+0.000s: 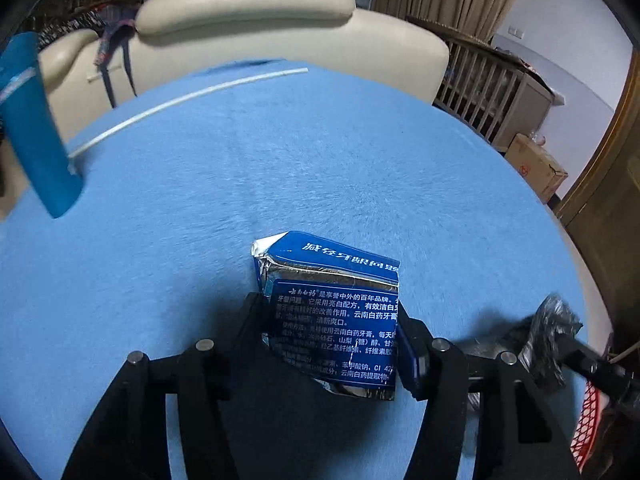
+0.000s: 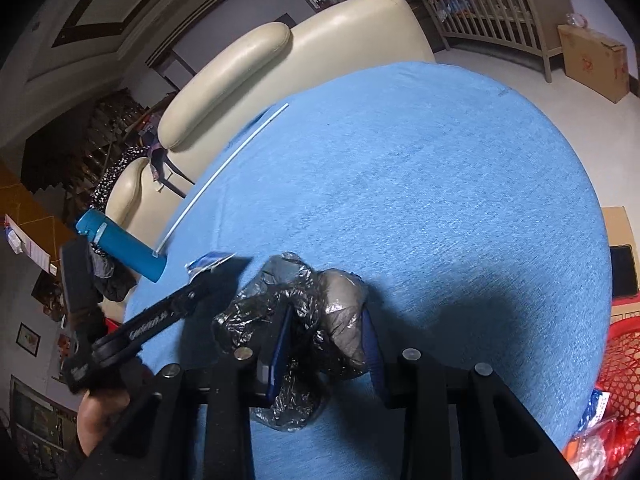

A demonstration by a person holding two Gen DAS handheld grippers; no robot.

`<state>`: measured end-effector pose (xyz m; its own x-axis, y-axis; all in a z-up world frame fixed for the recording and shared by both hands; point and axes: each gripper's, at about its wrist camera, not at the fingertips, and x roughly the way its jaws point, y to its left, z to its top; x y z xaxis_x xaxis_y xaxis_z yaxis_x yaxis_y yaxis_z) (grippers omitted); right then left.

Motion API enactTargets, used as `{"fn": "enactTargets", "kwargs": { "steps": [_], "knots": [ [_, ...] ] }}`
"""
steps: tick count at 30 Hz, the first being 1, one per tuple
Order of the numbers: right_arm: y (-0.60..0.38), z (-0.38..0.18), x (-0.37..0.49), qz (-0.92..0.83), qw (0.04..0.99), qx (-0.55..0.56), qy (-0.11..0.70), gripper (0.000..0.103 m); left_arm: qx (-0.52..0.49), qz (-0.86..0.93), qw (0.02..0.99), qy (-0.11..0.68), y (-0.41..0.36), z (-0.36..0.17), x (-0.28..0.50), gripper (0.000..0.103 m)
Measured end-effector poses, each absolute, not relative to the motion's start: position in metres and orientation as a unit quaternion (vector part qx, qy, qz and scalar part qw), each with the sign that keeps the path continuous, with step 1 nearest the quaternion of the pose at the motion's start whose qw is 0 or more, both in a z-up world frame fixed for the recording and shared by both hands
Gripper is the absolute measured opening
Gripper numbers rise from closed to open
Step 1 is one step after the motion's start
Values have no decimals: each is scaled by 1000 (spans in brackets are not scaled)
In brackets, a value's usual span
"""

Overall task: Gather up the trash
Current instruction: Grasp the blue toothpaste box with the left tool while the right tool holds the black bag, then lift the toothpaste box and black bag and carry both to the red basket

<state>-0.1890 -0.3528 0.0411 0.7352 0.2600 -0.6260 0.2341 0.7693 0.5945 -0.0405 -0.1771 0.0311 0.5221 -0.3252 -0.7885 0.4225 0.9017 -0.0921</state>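
A crumpled blue toothpaste box (image 1: 336,320) with white print and foil edges sits between the fingers of my left gripper (image 1: 332,332), whose pads press on both its sides just above the blue tablecloth (image 1: 320,160). My right gripper (image 2: 325,344) is shut on a crumpled black plastic bag (image 2: 304,304) low over the same cloth. In the left wrist view that bag (image 1: 554,320) shows at the right edge. From the right wrist view, the left gripper (image 2: 208,280) reaches in from the left, with a corner of the box (image 2: 210,261) showing at its tip.
A blue bottle (image 2: 124,250) lies at the table's left edge, with a long white straw (image 2: 224,172) beside it. A cream sofa (image 1: 248,28) stands behind the table. A red mesh basket (image 2: 624,364) sits low right, near cardboard boxes (image 2: 592,60).
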Motion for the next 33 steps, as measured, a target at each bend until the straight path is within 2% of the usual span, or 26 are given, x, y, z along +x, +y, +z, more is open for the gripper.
{"fn": "enactTargets", "kwargs": {
  "steps": [4,8,10,11,21,25,27,28,30,33],
  "knots": [
    [-344,49,-194,9,870,334,362,34,62,-211,878,425,-163,40,-68,62],
    [-330,37,-190,5,859,315,403,36,54,-207,878,428,-153,36,-76,62],
    [-326,40,-194,-11,866,298,401,60,47,-203,879,428,-143,36,-84,62],
    [-324,44,-197,-19,871,293,394,80,43,-202,880,429,-136,35,-86,62],
    [-318,74,-157,-3,896,168,411,80,19,-202,882,425,-99,30,-93,62],
    [-313,51,-122,32,877,162,450,80,11,-201,880,430,-95,24,-89,62],
    [-312,41,-117,56,868,189,455,74,10,-199,880,432,-91,23,-88,62],
    [-309,43,-119,61,871,186,450,65,10,-198,880,432,-90,22,-88,62],
    [-303,46,-122,66,872,187,448,55,10,-197,879,434,-91,20,-86,62],
    [-289,50,-131,74,876,170,445,45,9,-200,878,434,-93,21,-90,62]
  ]
}}
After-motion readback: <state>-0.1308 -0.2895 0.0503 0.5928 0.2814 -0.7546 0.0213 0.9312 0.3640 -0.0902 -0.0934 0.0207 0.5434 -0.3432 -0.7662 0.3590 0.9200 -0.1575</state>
